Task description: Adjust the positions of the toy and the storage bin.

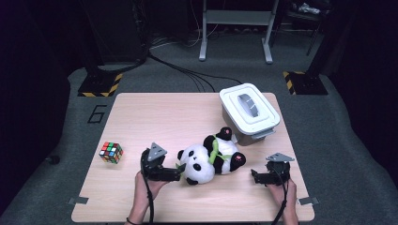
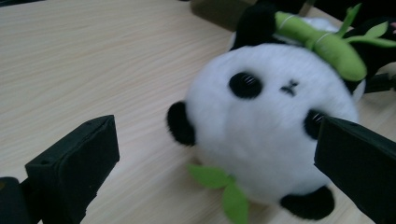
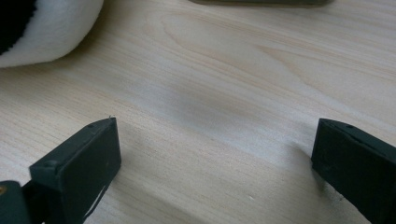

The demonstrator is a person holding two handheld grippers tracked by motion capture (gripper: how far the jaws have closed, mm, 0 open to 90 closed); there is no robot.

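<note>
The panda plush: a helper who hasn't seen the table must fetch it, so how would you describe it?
On the wooden table, look near the front edge, just ahead of the white lidded bin. The panda plush lies there, black-and-white, hugging a green bamboo stalk, unlike the colourful puzzle cube at left.

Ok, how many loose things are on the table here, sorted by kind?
Plush panda: 1
Puzzle cube: 1
White lidded box: 1
Total: 3
</note>
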